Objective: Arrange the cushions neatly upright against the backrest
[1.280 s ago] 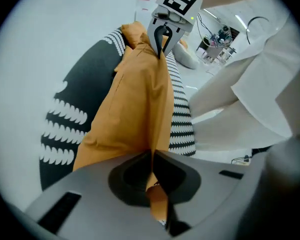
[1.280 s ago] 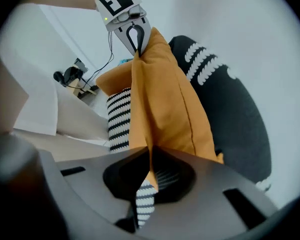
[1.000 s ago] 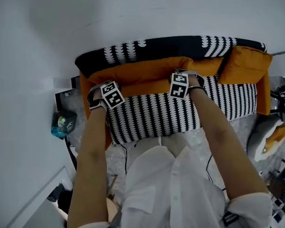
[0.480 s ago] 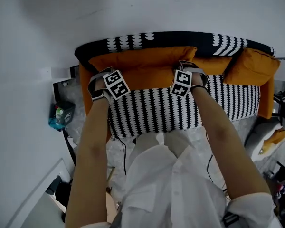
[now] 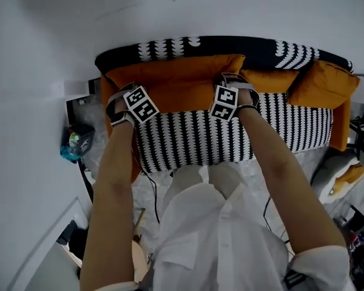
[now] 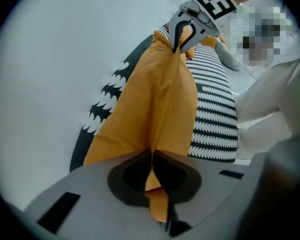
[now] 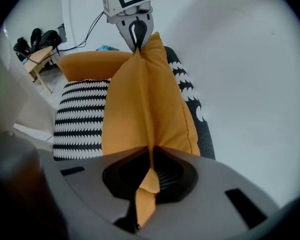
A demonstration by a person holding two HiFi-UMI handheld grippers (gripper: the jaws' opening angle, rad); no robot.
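Left gripper (image 6: 151,158) and right gripper (image 7: 151,159) fingers clamped on orange cushion (image 5: 182,77) end corners. Hold it level, seat it flush against backrest (image 5: 230,46), release both together.

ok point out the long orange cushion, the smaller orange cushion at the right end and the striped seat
long orange cushion (image 5: 179,80): head view, middle of its front face
smaller orange cushion (image 5: 324,82): head view, centre of its top
striped seat (image 5: 188,141): head view, bare patch between the forearms
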